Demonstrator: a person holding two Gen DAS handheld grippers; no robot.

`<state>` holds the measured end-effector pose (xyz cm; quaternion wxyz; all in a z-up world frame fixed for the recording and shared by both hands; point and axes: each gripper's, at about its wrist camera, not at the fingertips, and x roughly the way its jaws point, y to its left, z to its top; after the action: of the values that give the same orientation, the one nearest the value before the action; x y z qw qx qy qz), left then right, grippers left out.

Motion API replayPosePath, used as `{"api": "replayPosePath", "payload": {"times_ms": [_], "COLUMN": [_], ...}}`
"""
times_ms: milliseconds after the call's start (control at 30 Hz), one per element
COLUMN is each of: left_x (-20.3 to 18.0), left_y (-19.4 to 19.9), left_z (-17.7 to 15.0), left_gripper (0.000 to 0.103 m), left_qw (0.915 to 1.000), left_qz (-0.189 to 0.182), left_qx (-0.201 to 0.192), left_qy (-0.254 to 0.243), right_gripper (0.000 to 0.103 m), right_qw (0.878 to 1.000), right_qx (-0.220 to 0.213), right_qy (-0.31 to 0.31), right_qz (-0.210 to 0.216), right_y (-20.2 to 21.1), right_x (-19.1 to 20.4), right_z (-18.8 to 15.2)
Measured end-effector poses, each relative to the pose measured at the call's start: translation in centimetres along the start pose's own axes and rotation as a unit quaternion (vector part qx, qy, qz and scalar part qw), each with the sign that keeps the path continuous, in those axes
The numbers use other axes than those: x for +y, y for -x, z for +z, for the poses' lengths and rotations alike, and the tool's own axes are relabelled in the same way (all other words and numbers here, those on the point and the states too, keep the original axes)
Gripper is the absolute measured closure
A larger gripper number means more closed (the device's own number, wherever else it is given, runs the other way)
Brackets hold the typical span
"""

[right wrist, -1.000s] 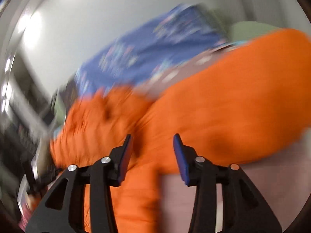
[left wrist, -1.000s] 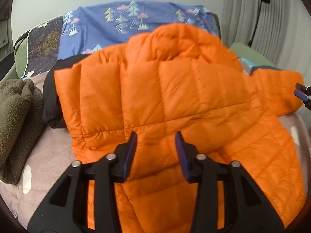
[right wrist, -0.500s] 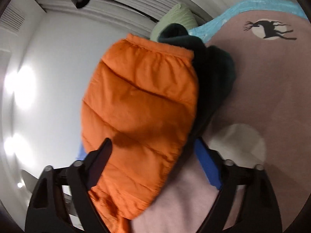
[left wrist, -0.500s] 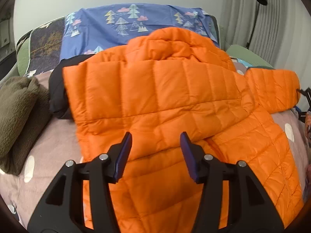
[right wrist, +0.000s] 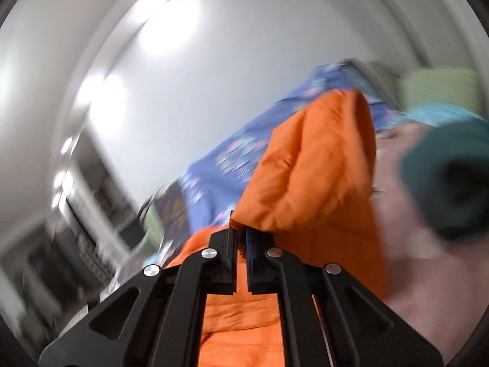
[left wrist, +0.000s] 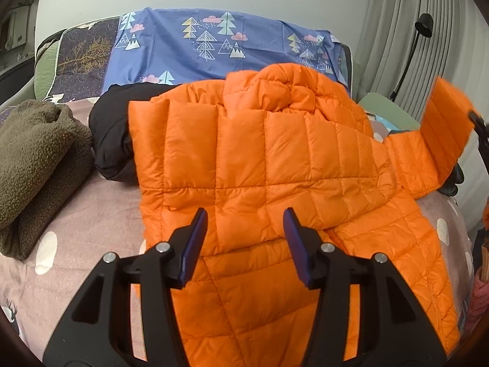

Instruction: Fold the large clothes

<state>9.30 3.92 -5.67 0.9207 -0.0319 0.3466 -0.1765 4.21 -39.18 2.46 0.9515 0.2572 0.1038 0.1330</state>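
Note:
An orange quilted puffer jacket lies spread on the bed, its left side folded over the body. My left gripper is open and empty, hovering just above the jacket's lower middle. My right gripper is shut on the cuff of the orange sleeve and holds it lifted off the bed. In the left wrist view that raised sleeve stands up at the far right, with the right gripper at its edge.
A folded olive fleece and a black garment lie left of the jacket. A blue tree-print cloth covers the headboard. A dark teal garment sits by the sleeve. The pink spotted bedsheet lies underneath. Curtains hang at the right.
My right gripper closed on the sleeve cuff and lifted it up and inward. My left gripper drew back a little and stayed open.

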Motion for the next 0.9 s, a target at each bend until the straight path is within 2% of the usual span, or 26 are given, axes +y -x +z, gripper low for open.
{"api": "replayPosePath", "payload": {"times_ms": [100,200,233,300,333,400,533,633,667,733,833,867,900], "left_x": [0.8,1.9,2.3,2.8,3.0,3.3,2.7,1.6,1.4,0.7,0.3,0.5,0.8], "left_y": [0.6,1.3,1.5,1.7,1.7,1.8,1.2,0.3,-0.1,-1.6,-4.3,-5.1,-5.8], "left_z": [0.0,0.0,-0.1,-0.2,-0.3,-0.6,-0.6,-0.2,-0.1,0.3,0.5,0.5,0.6], "left_gripper": [0.05,0.043,0.04,0.034,0.031,0.027,0.02,0.014,0.014,0.014,0.014,0.015,0.021], "left_qw": [0.9999,0.9997,0.9996,0.9992,0.999,0.9978,0.9956,0.9894,0.9891,0.9913,0.995,0.9946,0.9937], "left_qz": [-0.004,-0.008,-0.009,-0.019,-0.026,-0.05,-0.084,-0.14,-0.143,-0.127,-0.082,-0.077,-0.081], "left_qx": [-0.004,-0.011,-0.013,-0.013,-0.012,-0.012,-0.009,0.001,0.005,0.022,0.055,0.065,0.07], "left_qy": [0.01,0.022,0.024,0.032,0.035,0.041,0.039,0.036,0.034,0.024,0.016,0.023,0.032], "right_gripper": [0.099,0.099,0.097,0.093,0.09,0.078,0.063,0.061,0.061,0.06,0.06,0.06,0.06], "right_qw": [0.995,0.984,0.975,0.959,0.947,0.932,0.922,0.92,0.92,0.921,0.923,0.925,0.926], "right_qx": [0.062,0.134,0.18,0.241,0.282,0.318,0.332,0.327,0.326,0.327,0.327,0.326,0.324], "right_qy": [0.069,0.1,0.115,0.135,0.148,0.167,0.192,0.211,0.213,0.21,0.201,0.196,0.192], "right_qz": [0.048,0.066,0.067,0.058,0.053,0.047,0.055,0.049,0.044,0.032,0.006,-0.004,-0.013], "right_y": [-5.6,-11.5,-14.0,-16.9,-18.4,-18.6,-17.3,-16.1,-15.8,-15.2,-14.3,-13.9,-13.5], "right_x": [6.6,9.3,10.4,11.6,11.9,14.1,14.3,13.8,13.4,13.0,11.3,10.7,10.2], "right_z": [-3.1,-6.4,-8.4,-11.7,-13.7,-17.2,-18.8,-17.8,-17.5,-17.4,-16.7,-16.6,-16.7]}}
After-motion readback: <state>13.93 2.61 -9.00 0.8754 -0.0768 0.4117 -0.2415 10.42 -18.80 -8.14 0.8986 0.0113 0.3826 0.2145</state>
